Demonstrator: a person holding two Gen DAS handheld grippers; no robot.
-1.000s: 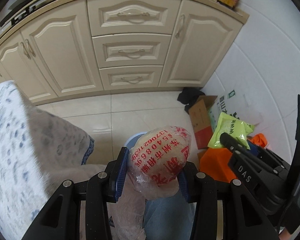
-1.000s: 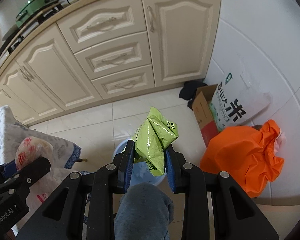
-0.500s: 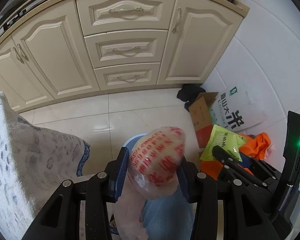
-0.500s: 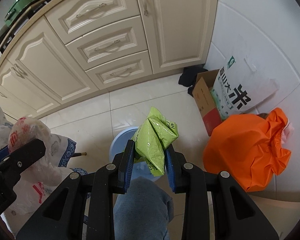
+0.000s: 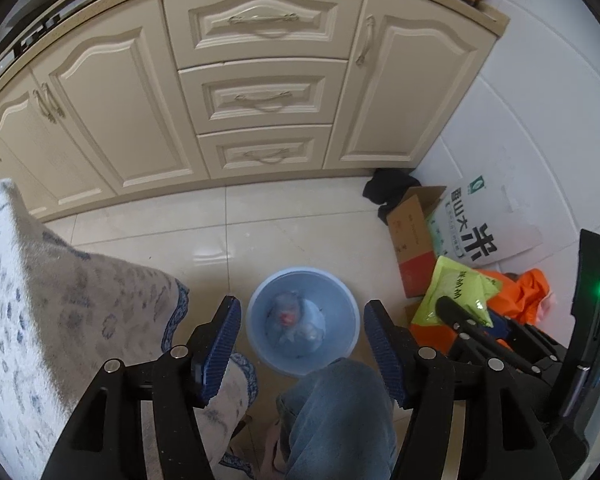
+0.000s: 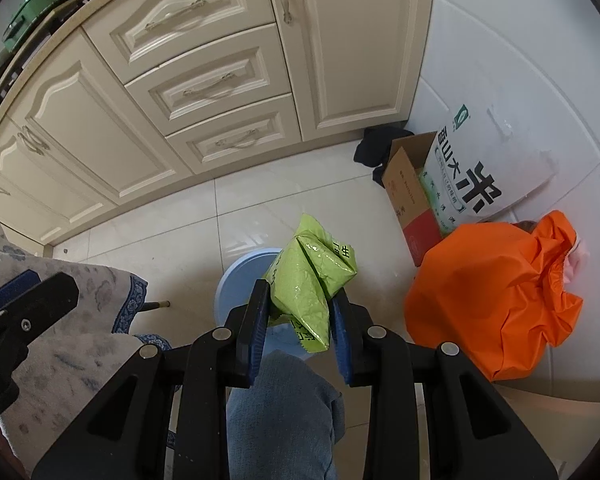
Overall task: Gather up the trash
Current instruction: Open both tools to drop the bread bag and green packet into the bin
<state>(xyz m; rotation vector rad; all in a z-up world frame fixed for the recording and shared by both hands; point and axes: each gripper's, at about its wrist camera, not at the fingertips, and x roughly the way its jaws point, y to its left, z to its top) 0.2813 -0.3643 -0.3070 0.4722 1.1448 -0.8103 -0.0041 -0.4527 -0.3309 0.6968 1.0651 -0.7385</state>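
Left gripper jaws spread and holding nothing above a round pale blue plastic bin; right gripper jaws clamped on a crumpled lime-green snack packet.

One clear plastic bag with red print lies inside the bin, directly between and beyond the left jaws. The bin stands on a glossy white tiled floor, with three cream cabinet drawers ahead.

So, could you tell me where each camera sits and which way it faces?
Left wrist: on the left gripper, looking down at the blue bin; open fingers, a jeans knee.
Right wrist: on the right gripper, looking down; fingers clamp the green packet.
Both show the bin, cabinets, orange bag.
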